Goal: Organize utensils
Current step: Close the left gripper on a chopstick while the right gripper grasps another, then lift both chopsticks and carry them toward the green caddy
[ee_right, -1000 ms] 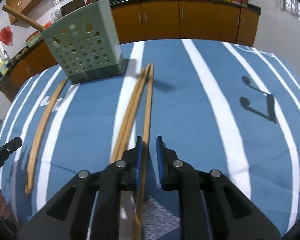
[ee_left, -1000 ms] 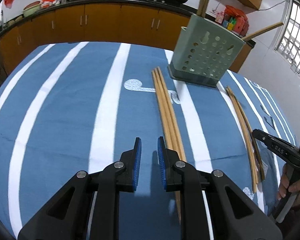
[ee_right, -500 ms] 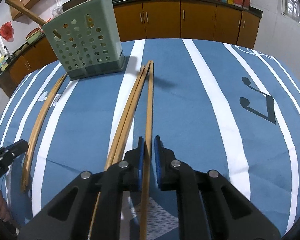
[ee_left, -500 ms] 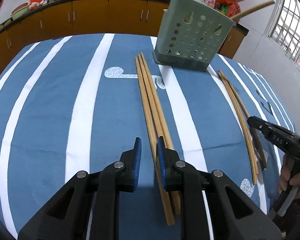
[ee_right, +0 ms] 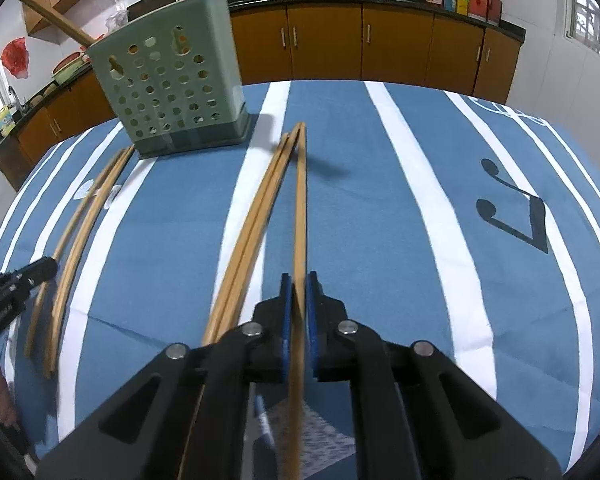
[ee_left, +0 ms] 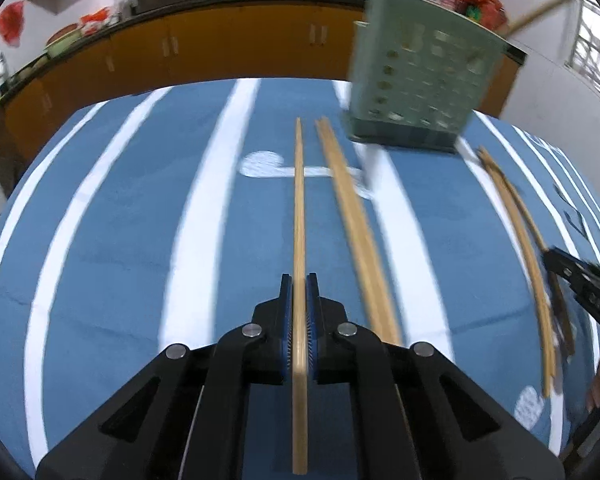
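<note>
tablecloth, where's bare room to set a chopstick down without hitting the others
Free: the cloth right of the held chopstick, around the music note print, and the far left stripes in the left view. Crowded: between the green holder and both loose chopstick groups.

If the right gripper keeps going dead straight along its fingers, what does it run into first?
Probably nothing on the table: the right gripper, shut on a chopstick, points past the green holder, which sits to the left. Ahead are bare tablecloth and the far cabinets. Depth is unclear.

green holder point(ee_right: 172, 92) blocks far centre; loose chopsticks point(ee_right: 248, 236) flank it; right cloth point(ee_right: 400, 200) seemingly open.
</note>
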Available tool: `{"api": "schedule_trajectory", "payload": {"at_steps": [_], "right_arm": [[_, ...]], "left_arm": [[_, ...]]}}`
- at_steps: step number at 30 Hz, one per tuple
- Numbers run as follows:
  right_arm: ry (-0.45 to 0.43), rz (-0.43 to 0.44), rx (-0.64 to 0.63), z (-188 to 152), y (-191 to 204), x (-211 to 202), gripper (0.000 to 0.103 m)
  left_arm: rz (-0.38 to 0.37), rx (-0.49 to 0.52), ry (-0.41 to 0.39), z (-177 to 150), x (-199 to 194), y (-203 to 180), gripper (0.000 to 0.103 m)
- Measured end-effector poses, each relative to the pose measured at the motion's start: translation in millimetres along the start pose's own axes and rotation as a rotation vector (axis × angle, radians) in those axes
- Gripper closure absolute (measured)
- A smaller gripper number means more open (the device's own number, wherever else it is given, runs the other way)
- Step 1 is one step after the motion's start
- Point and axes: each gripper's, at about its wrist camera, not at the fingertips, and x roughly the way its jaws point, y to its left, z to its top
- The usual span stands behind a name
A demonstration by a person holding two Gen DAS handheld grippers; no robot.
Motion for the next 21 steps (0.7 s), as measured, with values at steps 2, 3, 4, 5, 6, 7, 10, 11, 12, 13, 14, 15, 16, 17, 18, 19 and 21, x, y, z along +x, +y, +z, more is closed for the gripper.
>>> {"api": "schedule_trajectory", "payload": {"at_steps": [2, 3, 4, 5, 6, 7, 10, 11, 12, 13, 14, 15, 16, 17, 18, 19, 21], "right_arm": [[-0.006, -0.015, 0.014, 2.9, -6.2, 2.1, 0.095], [-0.008, -0.021, 0.020, 3.9, -9.0, 2.9, 0.095], [-0.014, -0.031, 0.029, 5.7, -14.1, 4.3, 0.095], [-0.019, -0.039, 0.035, 6.8, -17.9, 5.4, 0.095], [-0.024, -0.045, 0.042, 7.6, -21.6, 6.2, 0.095], [-0.029, -0.048, 0.052, 8.3, -25.9, 6.9, 0.095], [-0.034, -0.042, 0.066, 8.7, -30.3, 7.9, 0.095], [-0.033, -0.043, 0.065, 8.8, -30.0, 8.2, 0.095], [-0.033, -0.045, 0.063, 8.8, -29.9, 8.2, 0.095], [-0.033, -0.045, 0.063, 8.8, -29.9, 8.3, 0.095], [-0.033, -0.043, 0.065, 8.8, -29.8, 8.2, 0.095], [-0.033, -0.040, 0.068, 9.0, -30.2, 8.4, 0.095], [-0.033, -0.037, 0.071, 8.8, -30.6, 8.4, 0.095], [-0.034, -0.036, 0.074, 8.1, -30.2, 7.7, 0.095], [-0.034, -0.035, 0.076, 8.4, -30.5, 7.9, 0.095], [-0.034, -0.035, 0.077, 7.9, -30.3, 7.8, 0.095], [-0.034, -0.039, 0.076, 7.9, -29.5, 7.9, 0.095]], "left_arm": [[0.016, -0.030, -0.002, 4.7, 2.3, 12.9, 0.096], [0.019, -0.047, -0.002, 6.7, 3.2, 19.5, 0.096], [0.014, -0.067, -0.004, 8.7, 4.2, 28.0, 0.096], [0.000, -0.081, -0.006, 10.1, 5.0, 35.2, 0.096], [-0.012, -0.088, -0.007, 11.0, 5.4, 39.0, 0.096], [-0.027, -0.097, -0.010, 11.2, 5.7, 44.1, 0.096], [-0.029, -0.088, -0.032, 9.2, 5.2, 44.3, 0.095], [-0.021, -0.077, -0.037, 8.8, 5.0, 41.9, 0.095], [-0.014, -0.070, -0.037, 8.8, 5.0, 40.3, 0.095], [-0.016, -0.072, -0.037, 8.8, 4.8, 40.3, 0.095], [-0.022, -0.077, -0.037, 9.2, 5.8, 41.7, 0.095], [-0.029, -0.083, -0.037, 9.2, 6.2, 43.0, 0.095], [-0.040, -0.093, -0.038, 9.0, 6.1, 45.0, 0.095], [-0.047, -0.101, -0.038, 9.0, 6.0, 46.1, 0.095], [-0.053, -0.107, -0.039, 8.8, 5.9, 46.8, 0.095], [-0.057, -0.113, -0.039, 8.8, 5.8, 47.1, 0.095], [-0.058, -0.117, -0.039, 9.1, 6.4, 46.9, 0.095]]}}
